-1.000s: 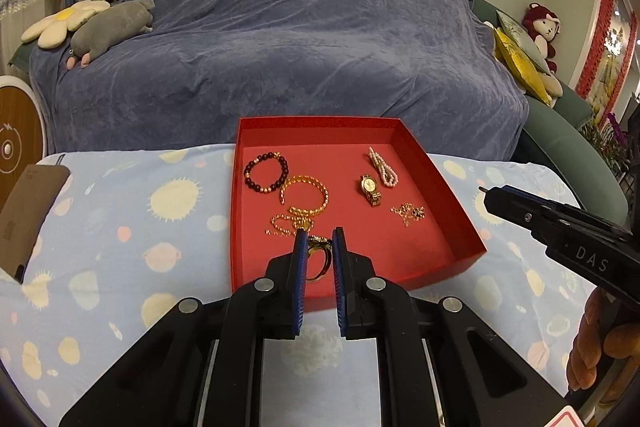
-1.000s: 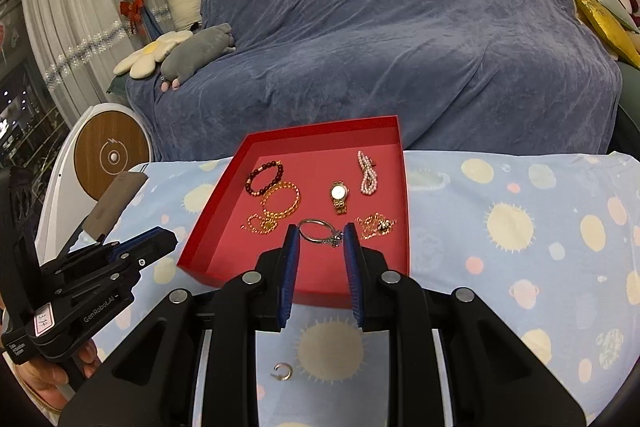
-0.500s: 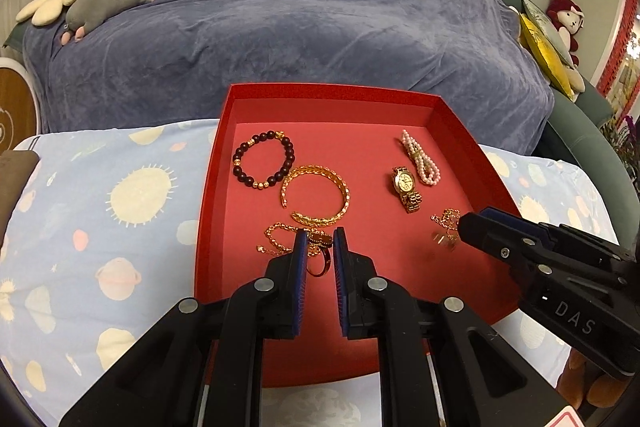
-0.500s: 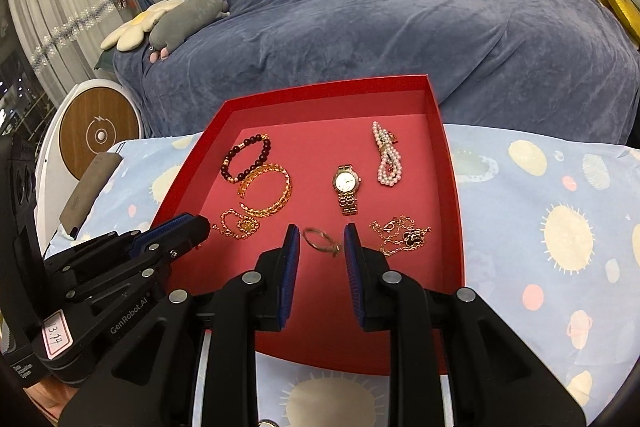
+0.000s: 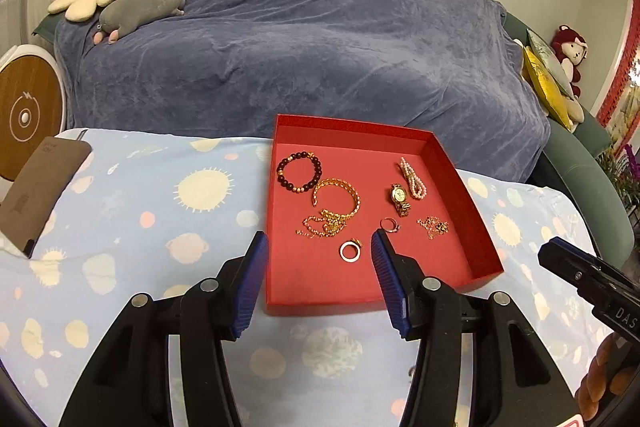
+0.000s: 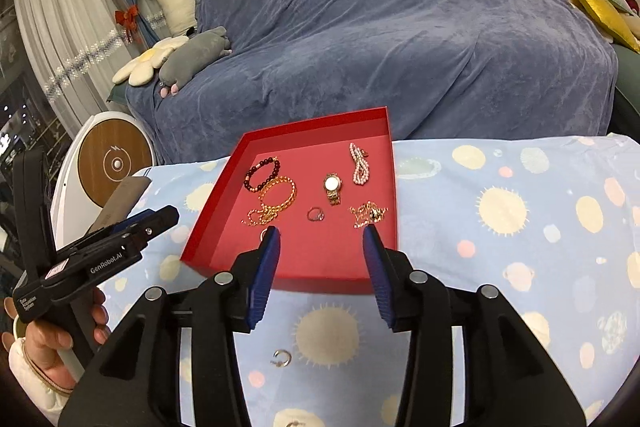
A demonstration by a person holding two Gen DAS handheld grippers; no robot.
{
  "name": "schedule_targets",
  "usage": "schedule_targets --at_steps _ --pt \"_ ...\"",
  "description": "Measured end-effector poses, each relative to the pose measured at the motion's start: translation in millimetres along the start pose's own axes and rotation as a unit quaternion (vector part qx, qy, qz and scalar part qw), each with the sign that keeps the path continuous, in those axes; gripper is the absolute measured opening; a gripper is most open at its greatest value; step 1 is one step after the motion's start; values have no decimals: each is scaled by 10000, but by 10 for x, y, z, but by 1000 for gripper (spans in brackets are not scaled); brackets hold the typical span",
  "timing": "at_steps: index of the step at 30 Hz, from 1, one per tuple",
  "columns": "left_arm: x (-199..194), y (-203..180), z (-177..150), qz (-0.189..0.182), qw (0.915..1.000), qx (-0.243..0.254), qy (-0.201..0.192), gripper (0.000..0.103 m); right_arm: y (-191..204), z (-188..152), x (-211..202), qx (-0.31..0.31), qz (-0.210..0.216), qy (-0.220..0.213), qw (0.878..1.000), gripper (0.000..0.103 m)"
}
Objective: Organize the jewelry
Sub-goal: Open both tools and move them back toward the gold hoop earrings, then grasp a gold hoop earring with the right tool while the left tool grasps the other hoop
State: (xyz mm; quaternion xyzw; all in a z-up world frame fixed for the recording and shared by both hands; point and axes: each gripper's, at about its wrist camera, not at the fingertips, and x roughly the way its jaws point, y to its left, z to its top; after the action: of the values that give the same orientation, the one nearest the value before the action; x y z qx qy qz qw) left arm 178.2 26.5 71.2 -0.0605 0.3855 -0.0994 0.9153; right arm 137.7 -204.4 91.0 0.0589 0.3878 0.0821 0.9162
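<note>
Both tools stand wide and hold nothing: the left tool (image 5: 318, 251) hangs over the near part of the shallow red cardboard tray (image 5: 464, 183), and the right tool (image 6: 320, 247) hovers over the tray's near edge. The tray sits on the table under a pale blue cloth printed with suns and planets (image 5: 140, 211). In it lie a dark beaded bracelet (image 5: 299, 174), a gold bangle (image 5: 338, 195), a tangled gold chain (image 5: 323, 225), a gold wristwatch (image 5: 399, 199), a pink pearl strand (image 5: 413, 179), a small gold chain with a dark charm (image 5: 434, 226), a plain gold ring (image 5: 350, 251) and a stone-set silver ring (image 5: 389, 225). One small open silver ring (image 6: 281, 358) lies outside on the cloth, close under the right tool, and looks like the next piece to gather. To take it well, the right tool should probably drop straight down with the jaws either side of the hoop, press lightly into the soft cloth, then close slowly so the thin ring neither skids nor snags the fabric. It belongs in a bare patch of tray near the other rings, well apart from the chains.
</note>
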Motion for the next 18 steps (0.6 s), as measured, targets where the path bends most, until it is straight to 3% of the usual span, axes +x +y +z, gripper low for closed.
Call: schedule_targets --at_steps 8,18 --pt "-353 83 -605 57 9998 -162 125 55 90 -670 -327 -221 -104 252 9994 47" --pt "-417 41 -1085 65 9993 98 361 55 319 -1408 -107 -646 7 909 9938 46"
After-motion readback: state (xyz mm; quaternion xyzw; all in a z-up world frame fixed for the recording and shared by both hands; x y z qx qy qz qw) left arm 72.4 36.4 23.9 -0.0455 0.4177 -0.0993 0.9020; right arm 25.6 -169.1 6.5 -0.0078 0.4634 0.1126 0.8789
